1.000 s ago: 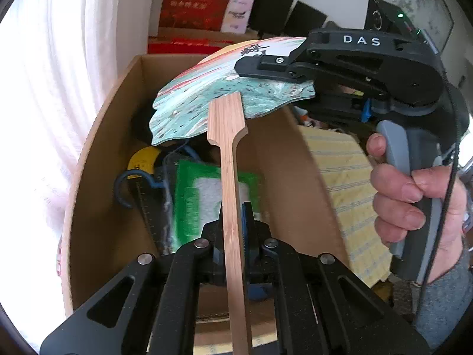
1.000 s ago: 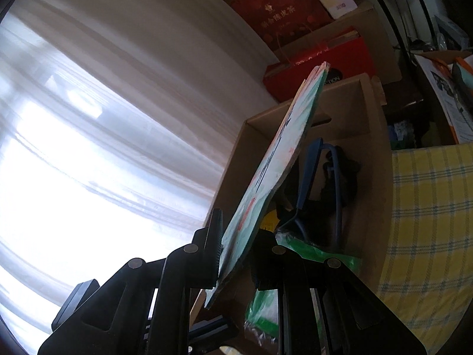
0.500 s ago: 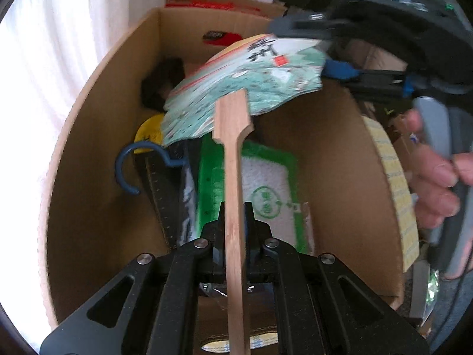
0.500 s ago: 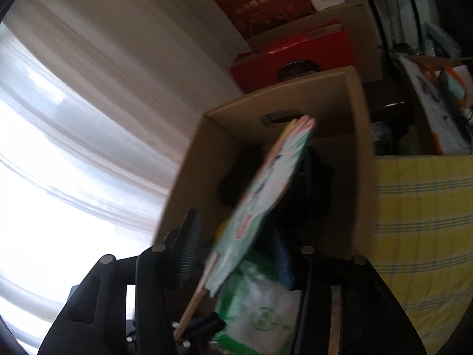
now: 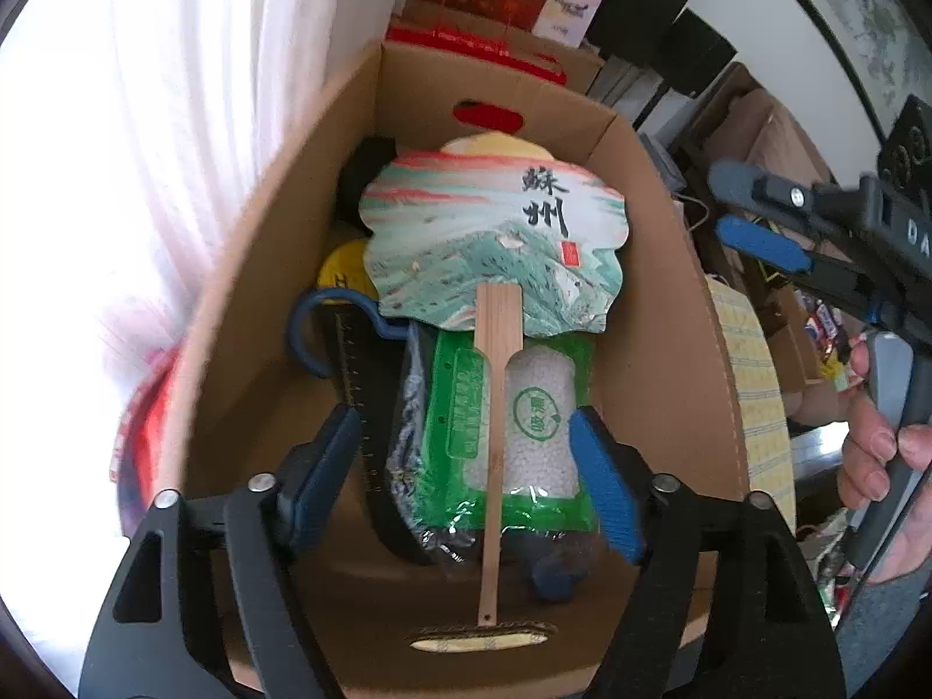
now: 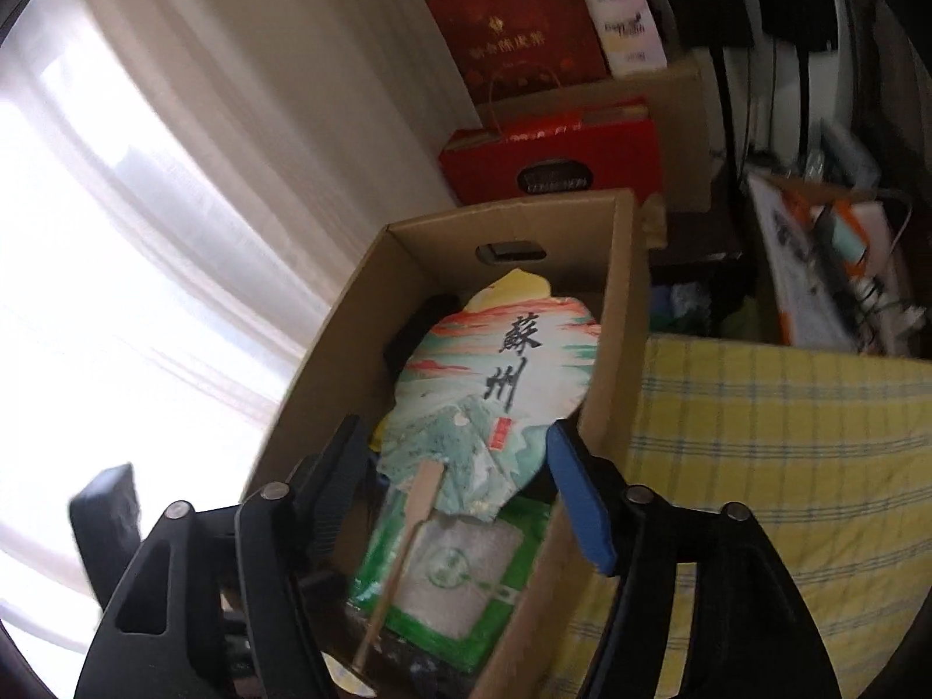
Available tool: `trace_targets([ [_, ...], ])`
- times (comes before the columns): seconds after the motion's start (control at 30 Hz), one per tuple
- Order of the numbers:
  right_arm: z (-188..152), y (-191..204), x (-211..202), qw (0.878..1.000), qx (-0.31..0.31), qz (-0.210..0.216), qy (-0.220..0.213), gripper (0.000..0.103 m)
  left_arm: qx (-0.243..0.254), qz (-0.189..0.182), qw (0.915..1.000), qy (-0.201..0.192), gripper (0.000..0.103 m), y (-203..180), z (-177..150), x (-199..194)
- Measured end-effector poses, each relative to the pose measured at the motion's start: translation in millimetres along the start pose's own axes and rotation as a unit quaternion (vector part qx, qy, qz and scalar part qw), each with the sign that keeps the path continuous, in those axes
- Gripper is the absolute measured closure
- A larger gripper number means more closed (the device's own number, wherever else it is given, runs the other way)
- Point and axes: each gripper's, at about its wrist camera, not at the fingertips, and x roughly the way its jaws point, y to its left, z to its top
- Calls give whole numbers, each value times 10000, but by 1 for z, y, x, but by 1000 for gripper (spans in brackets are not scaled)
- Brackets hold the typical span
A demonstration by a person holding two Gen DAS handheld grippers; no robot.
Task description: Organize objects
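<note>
Left wrist view: both grippers are letting go of a paper fan over an open cardboard box.

Left gripper (image 5: 466, 466) is hanging above the box with its blue pads spread wide; its jaws have just been opening, and the fan's (image 5: 495, 239) wooden handle (image 5: 495, 437) is lying between them untouched, resting on the green packet (image 5: 524, 408) directly under the gripper. Ahead of the gripper the printed fan face is lying flat across the other contents, likely so it is not creased, with a blue hook (image 5: 314, 326) showing to the left. Cardboard box (image 5: 658, 303) is enclosing everything. Right gripper (image 6: 460, 483) is also standing spread, its jaws just having been opening, with the fan below and ahead of it, pinching nothing; a yellow checked cloth (image 6: 757, 437) is lying to its right.
</note>
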Motion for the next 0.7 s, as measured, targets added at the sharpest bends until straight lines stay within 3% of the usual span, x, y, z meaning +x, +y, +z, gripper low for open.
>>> trace_targets([
  [0.4, -45, 11, -40, 9933, -493, -1033, -152, 14, 370, 418, 9962, -664, 6, -21, -10, -42],
  [0.57, -66, 18, -56, 9870, -691, -1421, -286, 1, 473, 587, 9933, -876, 4, -30, -19, -55],
  [0.7, -83, 23, -72, 9838, -746, -1565, -448, 1, 505, 570, 9920, -1002, 2, -39, -26, -65],
])
